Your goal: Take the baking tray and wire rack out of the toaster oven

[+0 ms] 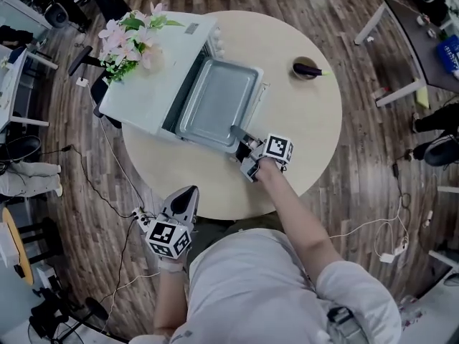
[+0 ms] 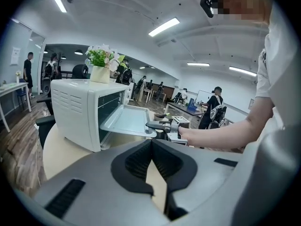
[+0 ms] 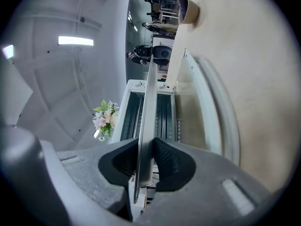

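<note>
Left gripper [image 1: 186, 193], jaws together and empty, hangs off the table [image 1: 308, 127]; flowers [image 1: 130, 38] top the oven [image 1: 150, 92]; bowl [image 1: 306, 69] well apart; right gripper [image 1: 240, 136] clamps the tray [image 1: 215, 102] rim, tray half out.

- The toaster oven [image 1: 154, 84] stands on a round table [image 1: 301, 127].
- The baking tray [image 1: 219, 102] sticks most of the way out of the toaster oven's mouth.
- The right gripper [image 1: 242, 140] clamps the tray's corner farthest from the toaster oven.
- The left gripper [image 1: 188, 196] hangs well apart from the toaster oven, past the table's edge.
- Pink flowers [image 1: 133, 41] sit on top of the toaster oven.
- A small bowl [image 1: 307, 69] rests well apart from the toaster oven's mouth.
</note>
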